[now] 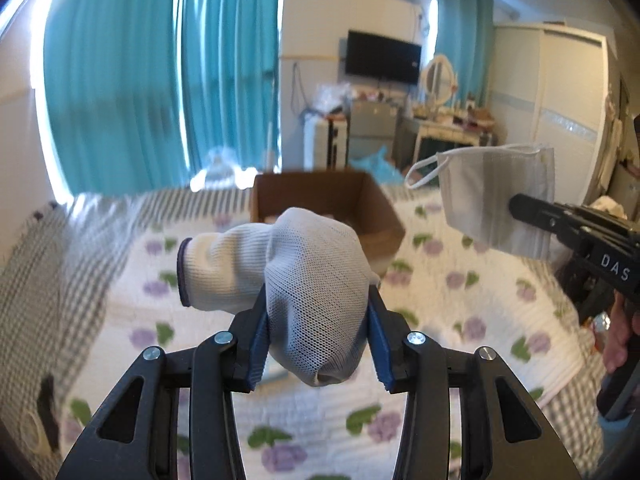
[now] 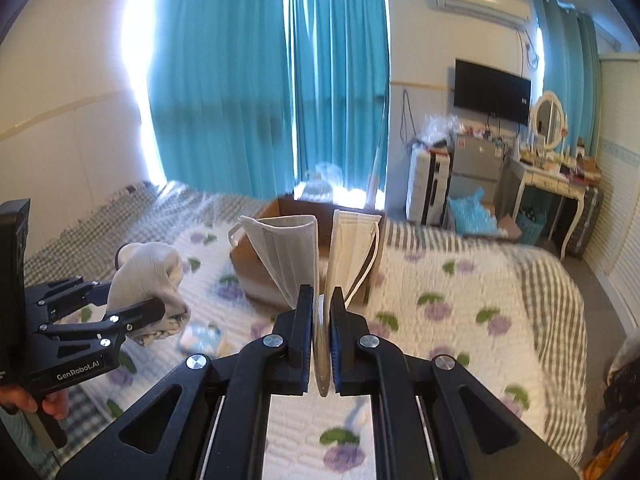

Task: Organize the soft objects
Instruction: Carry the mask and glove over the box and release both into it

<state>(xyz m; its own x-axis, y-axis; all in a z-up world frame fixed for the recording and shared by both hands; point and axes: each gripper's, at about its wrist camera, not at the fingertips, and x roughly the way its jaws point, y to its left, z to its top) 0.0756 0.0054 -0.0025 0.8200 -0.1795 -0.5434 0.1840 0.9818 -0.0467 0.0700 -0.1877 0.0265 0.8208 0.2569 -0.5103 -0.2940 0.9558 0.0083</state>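
Left wrist view: a glove (image 1: 304, 276) is pinched mid-frame between the left gripper's (image 1: 318, 336) jaws, limp and light, best held at its bunched middle. At right, a folded mask (image 1: 496, 204) is clamped by the right gripper (image 1: 520, 204), thin, floppy, likely to slip. The box (image 1: 384, 220) is seen behind, open, on the bed (image 1: 460, 320).

Both wrist cameras hover low over the bed (image 1: 460, 320) (image 2: 460, 300), facing the cardboard box (image 1: 384, 216) (image 2: 248, 268) (close ahead). Each catches the other hand-held gripper beside that box; teal curtains (image 1: 160, 80) (image 2: 260, 80) behind it are shared.
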